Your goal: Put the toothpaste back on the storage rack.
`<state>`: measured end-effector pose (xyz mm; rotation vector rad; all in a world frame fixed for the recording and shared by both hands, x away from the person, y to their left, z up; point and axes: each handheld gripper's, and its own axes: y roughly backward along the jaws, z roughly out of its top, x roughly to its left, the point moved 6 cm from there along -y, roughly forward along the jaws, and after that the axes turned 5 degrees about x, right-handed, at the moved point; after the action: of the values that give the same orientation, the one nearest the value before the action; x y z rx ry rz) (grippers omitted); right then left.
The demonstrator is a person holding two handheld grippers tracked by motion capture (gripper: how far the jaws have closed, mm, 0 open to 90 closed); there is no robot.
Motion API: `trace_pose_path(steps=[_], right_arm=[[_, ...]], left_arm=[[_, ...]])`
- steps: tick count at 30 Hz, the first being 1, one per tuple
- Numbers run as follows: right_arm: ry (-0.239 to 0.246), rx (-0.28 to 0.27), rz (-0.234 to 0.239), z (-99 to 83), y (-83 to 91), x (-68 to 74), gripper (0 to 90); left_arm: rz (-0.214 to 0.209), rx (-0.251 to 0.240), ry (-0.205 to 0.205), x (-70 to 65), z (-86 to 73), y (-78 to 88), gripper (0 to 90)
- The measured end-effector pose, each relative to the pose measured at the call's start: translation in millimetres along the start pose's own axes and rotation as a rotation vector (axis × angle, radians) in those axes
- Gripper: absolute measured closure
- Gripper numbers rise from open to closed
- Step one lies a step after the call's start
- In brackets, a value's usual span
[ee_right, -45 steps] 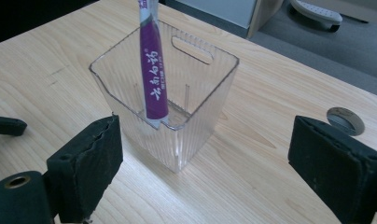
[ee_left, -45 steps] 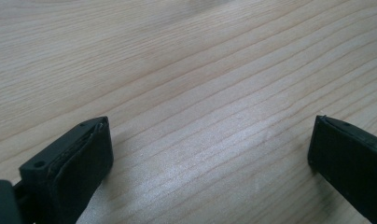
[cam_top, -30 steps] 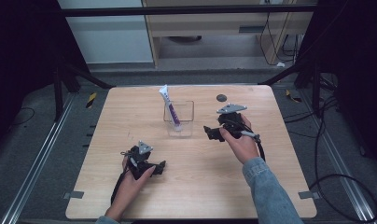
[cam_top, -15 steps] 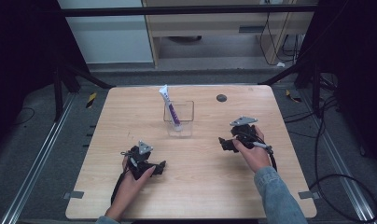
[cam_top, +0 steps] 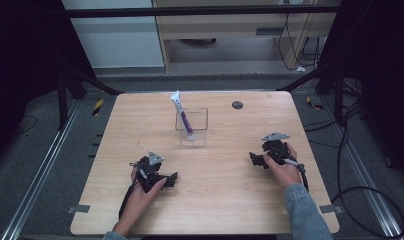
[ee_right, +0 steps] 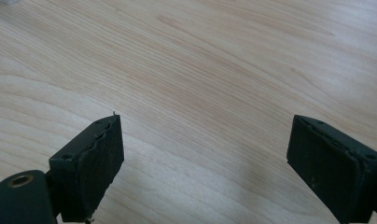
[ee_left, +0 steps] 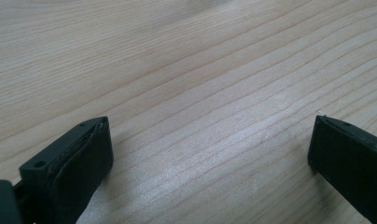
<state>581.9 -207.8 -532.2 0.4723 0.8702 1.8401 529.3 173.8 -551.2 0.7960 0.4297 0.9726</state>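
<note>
A white and purple tube stands tilted in a clear square container at the middle back of the wooden table. My left gripper rests low on the table at the front left, open, with bare wood between its jaws. My right gripper is at the right, pointing left, close over the table. It is open with nothing between its jaws, which have just closed a little. Both grippers are well apart from the container.
A small dark round disc lies near the table's back edge, right of the container. Dark frame posts and cables flank the table on the floor.
My right hand has come away from beside the container, moving toward the right front and down to the table. The left hand has stayed put.
</note>
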Motion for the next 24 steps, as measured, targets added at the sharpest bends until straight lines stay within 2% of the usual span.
trace_pose_path(steps=[6, 11, 14, 24], right_arm=[[-0.066, -0.025, 0.02, -6.4, 0.3, -9.8, 10.2], [-0.09, -0.04, 0.013, -8.5, -1.4, -16.5, 10.1], [-0.129, -0.053, 0.01, -9.3, -2.6, -23.1, 10.1], [-0.186, -0.079, 0.006, -8.2, -8.3, -30.1, 10.1]], left_arm=[[0.0, 0.0, 0.0, 0.0, 0.0, 0.0, 0.0], [0.0, 0.0, 0.0, 0.0, 0.0, 0.0, 0.0], [0.0, -0.001, 0.0, 0.0, 0.0, 0.0, 0.0], [-0.001, -0.001, 0.002, -0.1, 0.0, -0.1, 0.0]])
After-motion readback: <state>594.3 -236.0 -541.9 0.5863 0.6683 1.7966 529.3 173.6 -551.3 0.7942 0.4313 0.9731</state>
